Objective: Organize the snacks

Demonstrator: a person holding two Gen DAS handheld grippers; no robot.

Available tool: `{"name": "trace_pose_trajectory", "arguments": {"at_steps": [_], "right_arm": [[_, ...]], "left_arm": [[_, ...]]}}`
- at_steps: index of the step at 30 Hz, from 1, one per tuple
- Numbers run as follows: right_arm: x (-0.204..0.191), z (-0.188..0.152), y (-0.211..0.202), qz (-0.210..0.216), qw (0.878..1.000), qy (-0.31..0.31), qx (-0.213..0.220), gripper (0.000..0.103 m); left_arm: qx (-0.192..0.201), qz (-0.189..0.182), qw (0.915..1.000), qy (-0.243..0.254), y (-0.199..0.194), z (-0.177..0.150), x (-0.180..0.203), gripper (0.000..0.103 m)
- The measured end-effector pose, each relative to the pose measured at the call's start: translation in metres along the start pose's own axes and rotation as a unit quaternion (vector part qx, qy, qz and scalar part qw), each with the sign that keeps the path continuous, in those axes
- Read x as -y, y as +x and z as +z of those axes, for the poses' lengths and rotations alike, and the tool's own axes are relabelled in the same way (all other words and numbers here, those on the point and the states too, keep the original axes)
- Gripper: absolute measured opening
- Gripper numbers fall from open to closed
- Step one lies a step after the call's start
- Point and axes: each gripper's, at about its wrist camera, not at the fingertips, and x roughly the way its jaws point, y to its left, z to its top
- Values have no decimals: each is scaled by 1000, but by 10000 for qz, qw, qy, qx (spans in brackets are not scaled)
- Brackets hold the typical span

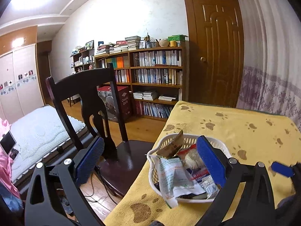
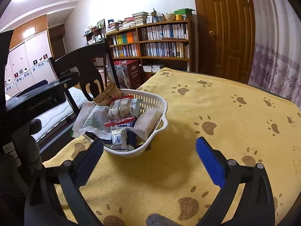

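A bedroom with a tall wooden bookcase (image 2: 160, 39), a panelled brown door (image 1: 216, 47) and a lilac patterned curtain (image 1: 270, 75) frames a table draped in a fuzzy yellow cloth (image 2: 216, 113) printed with brown paw marks. Near the table's left edge sits a white perforated plastic basket (image 2: 156, 103), heaped with crinkly wrapped snacks (image 2: 120, 111): pale green-and-white pouches, a brown paper packet, a red-trimmed bar; their print is too small to read. A maroon box (image 2: 133, 73) on the floor reads "Classic Quilt". The left gripper (image 1: 150, 150) hangs spread wide, one ribbed blue pad over the basket, the other out over a dark glossy chair (image 1: 90, 98). The right gripper (image 2: 149, 146) is likewise spread and empty above bare cloth beside the basket. Only the left view shows the quilted white mattress (image 1: 43, 124) clearly; only the right view shows the left gripper's black body, with faint, probably illegible lettering.
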Motion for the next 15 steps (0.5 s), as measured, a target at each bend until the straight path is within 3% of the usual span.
{"name": "trace_pose_trajectory", "arguments": {"at_steps": [15], "right_arm": [[-17,-9,-7,-4,9996,-296,-15,98]], "left_arm": [[-233,225,9974,639,-21,-26,5,100]]}}
